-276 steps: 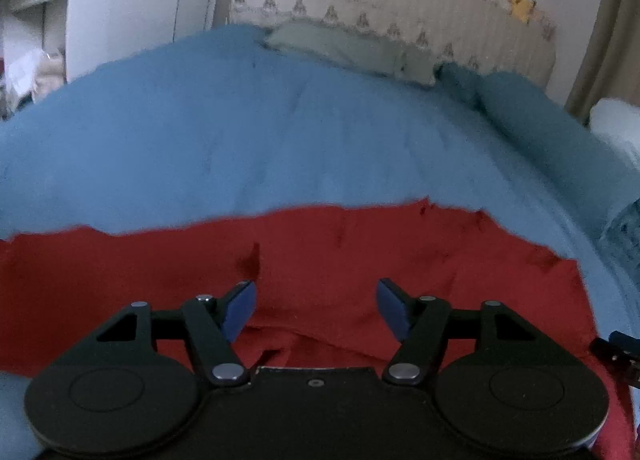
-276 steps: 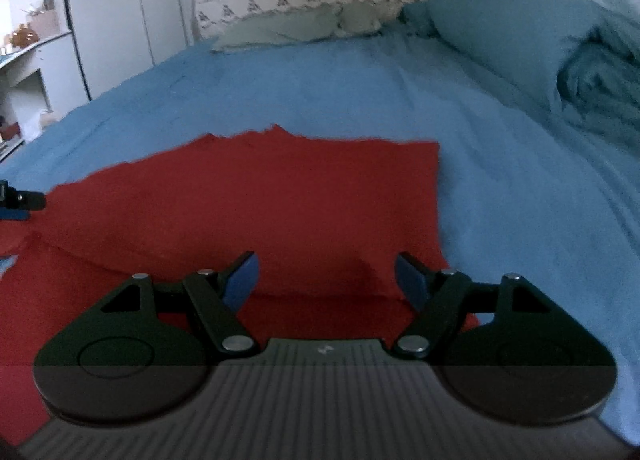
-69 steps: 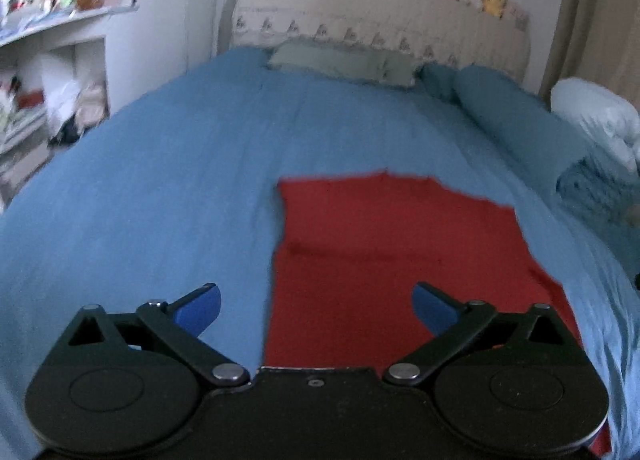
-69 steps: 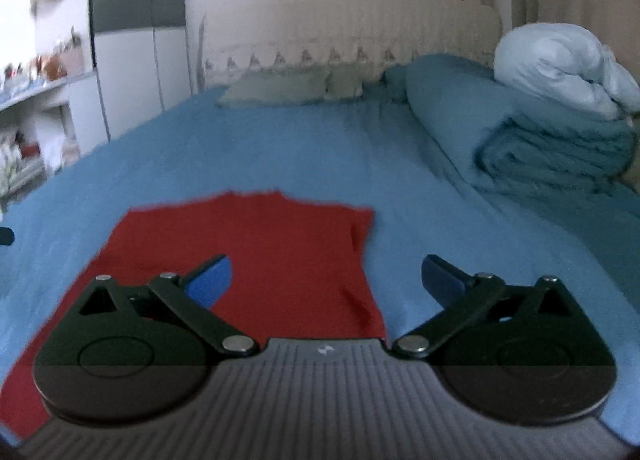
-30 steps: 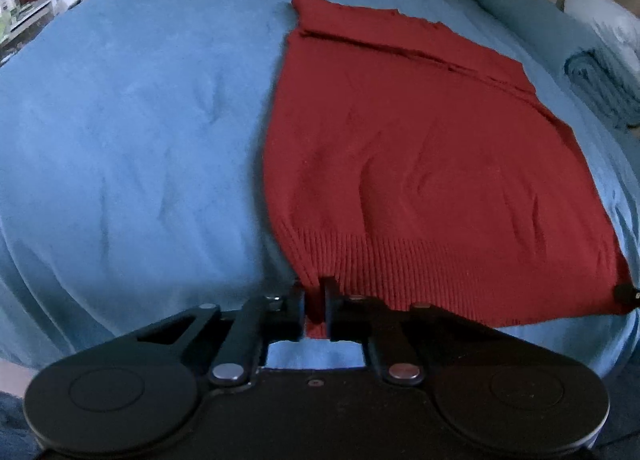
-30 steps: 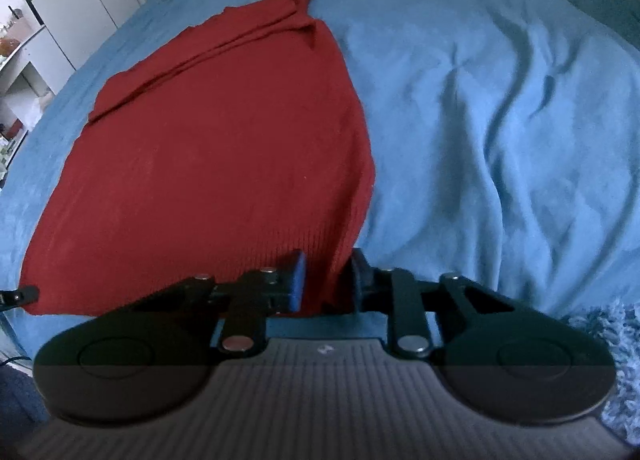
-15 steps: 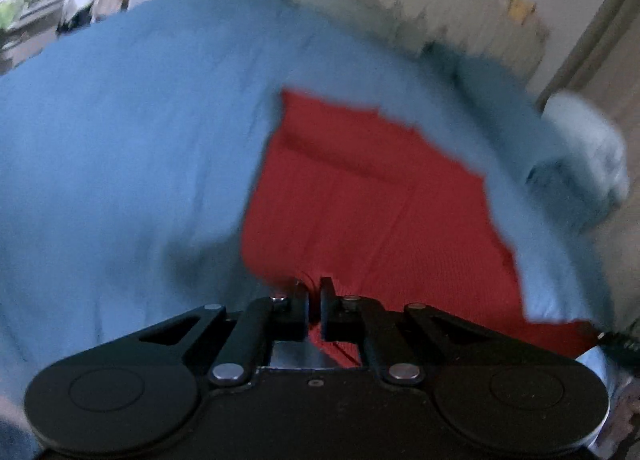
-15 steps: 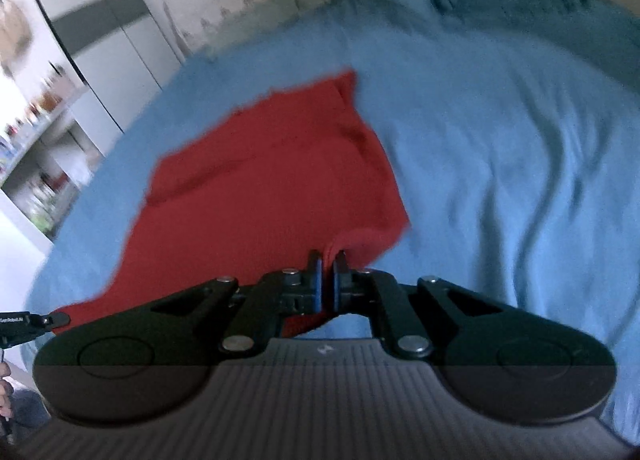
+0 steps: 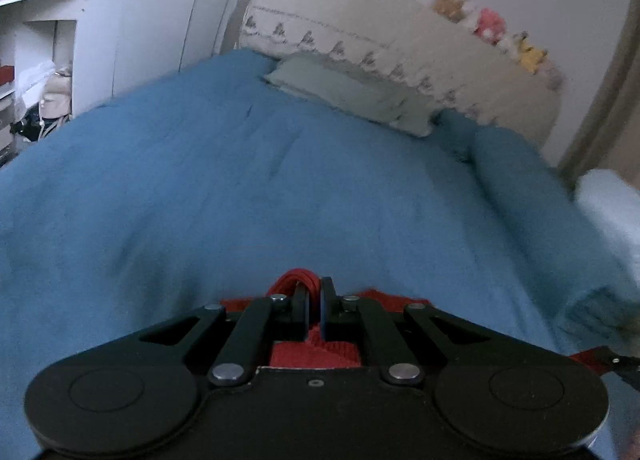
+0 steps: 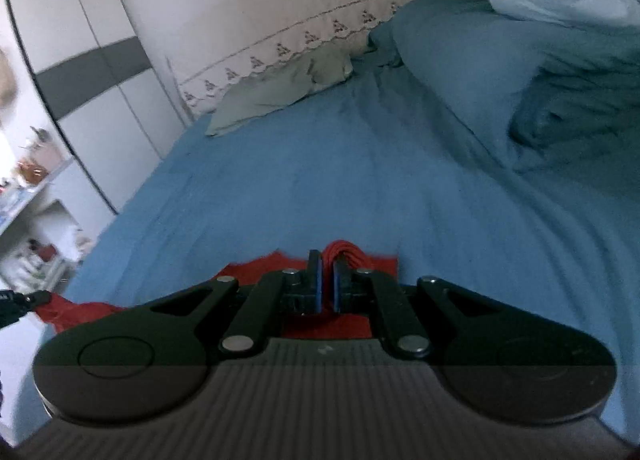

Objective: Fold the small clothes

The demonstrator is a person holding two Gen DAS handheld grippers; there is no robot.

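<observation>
The red sweater [image 9: 297, 275] is ribbed knit cloth; the bed cover [image 9: 240, 188] soft matt fabric; the fingers [image 10: 314, 280] matt black plastic.

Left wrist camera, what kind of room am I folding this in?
Most likely a bedroom. A bed with a blue cover fills the view, a grey-green pillow lies against a cream padded headboard topped with plush toys, and a white wardrobe stands beside it.

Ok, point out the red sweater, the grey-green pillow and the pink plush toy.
red sweater [image 9: 297, 275], left wrist view, bunched fold above the tips.
grey-green pillow [image 10: 276, 94], right wrist view, its middle.
pink plush toy [image 9: 489, 20], left wrist view, its body.
</observation>
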